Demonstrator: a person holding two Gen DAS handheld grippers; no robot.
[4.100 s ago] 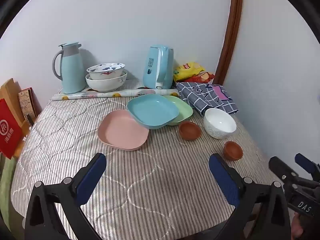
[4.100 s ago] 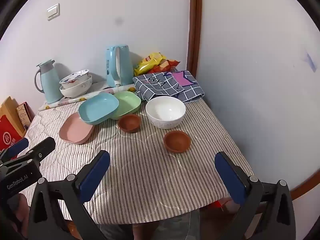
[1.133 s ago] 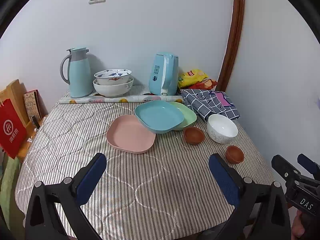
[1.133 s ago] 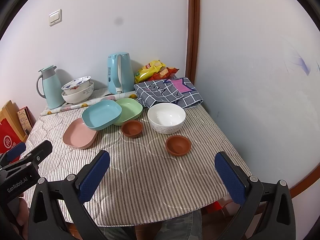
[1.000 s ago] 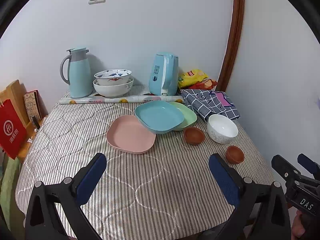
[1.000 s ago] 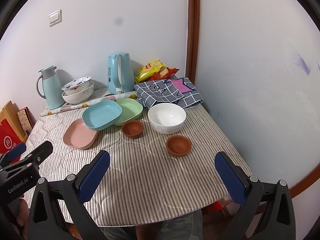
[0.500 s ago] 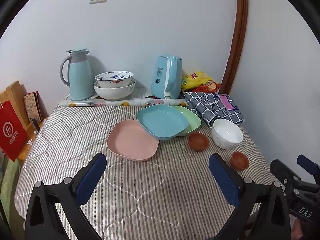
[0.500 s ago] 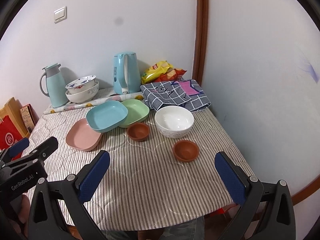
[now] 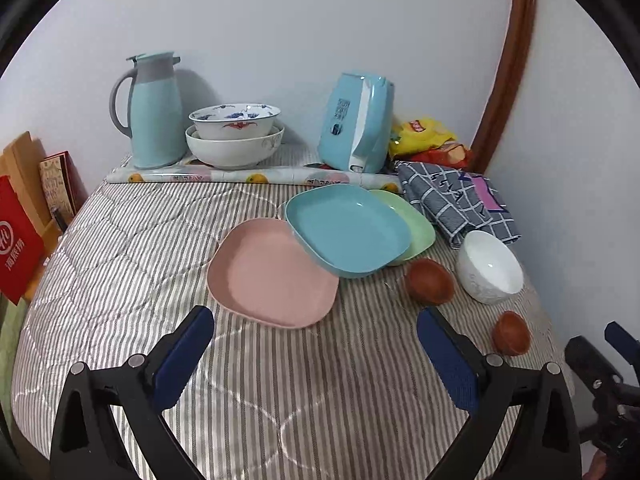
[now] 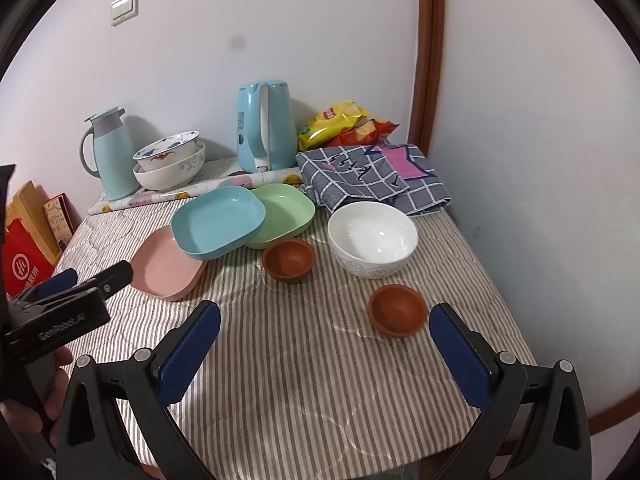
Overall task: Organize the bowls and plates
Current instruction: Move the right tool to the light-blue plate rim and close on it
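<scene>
Both grippers empty, jaws spread wide: left gripper [image 9: 312,334], right gripper [image 10: 325,326] above near desk edge. Pink plate [image 9: 272,272], blue plate [image 9: 346,230], green plate [image 10: 280,214] overlapping mid-desk: likely light stiff plastic, pinch at rim. White bowl [image 10: 372,238] right: likely ceramic, fragile, slippery.

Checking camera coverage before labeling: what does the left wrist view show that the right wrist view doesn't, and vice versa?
Left wrist only: the right gripper at its lower right edge, with open jaws, and more of the striped table on the left side.

Right wrist only: the wall light switch, and the left gripper, open, at its left edge.

Both: pink plate, blue plate overlapping the green plate, white bowl, two brown bowls, kettle, thermos jug, two stacked bowls, checked cloth, and snack bags.
</scene>
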